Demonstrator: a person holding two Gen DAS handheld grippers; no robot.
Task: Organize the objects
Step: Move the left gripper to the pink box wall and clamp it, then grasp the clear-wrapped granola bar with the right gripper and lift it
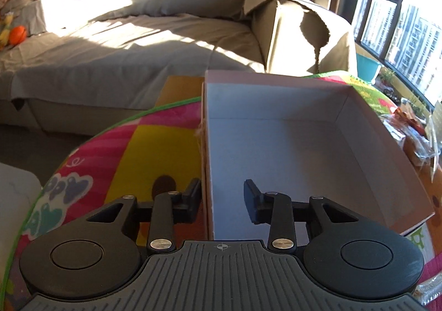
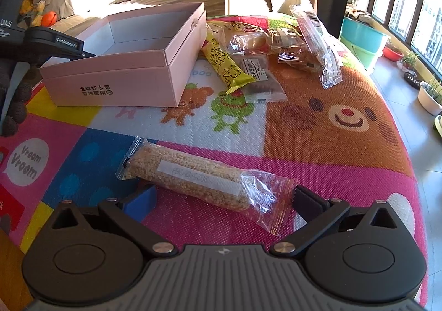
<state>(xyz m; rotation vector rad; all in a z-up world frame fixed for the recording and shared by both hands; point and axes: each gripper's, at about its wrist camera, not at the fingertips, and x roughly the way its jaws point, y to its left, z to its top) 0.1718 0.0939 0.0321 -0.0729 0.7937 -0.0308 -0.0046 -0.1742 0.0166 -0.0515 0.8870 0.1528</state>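
Note:
An empty pink cardboard box point(image 1: 290, 145) stands on the colourful play mat point(image 1: 171, 145). My left gripper point(image 1: 222, 200) straddles the box's near left wall, one finger outside and one inside, with a gap still showing, so it is open. In the right wrist view the same box point(image 2: 116, 81) sits at the back left. A sesame-grain bar in a clear wrapper point(image 2: 190, 175) lies flat on the mat. My right gripper point(image 2: 223, 200) stands wide open around the bar's near end without pressing it. A pile of wrapped snacks point(image 2: 248, 40) lies to the right of the box.
A yellow snack bar point(image 2: 226, 67) and a long clear packet point(image 2: 317, 42) lie in the pile. A gloved hand point(image 2: 16, 95) shows at the left. A grey sofa point(image 1: 138, 56) stands behind the mat. By the window stand a teal bucket point(image 2: 362, 40) and plant pots point(image 2: 429, 98).

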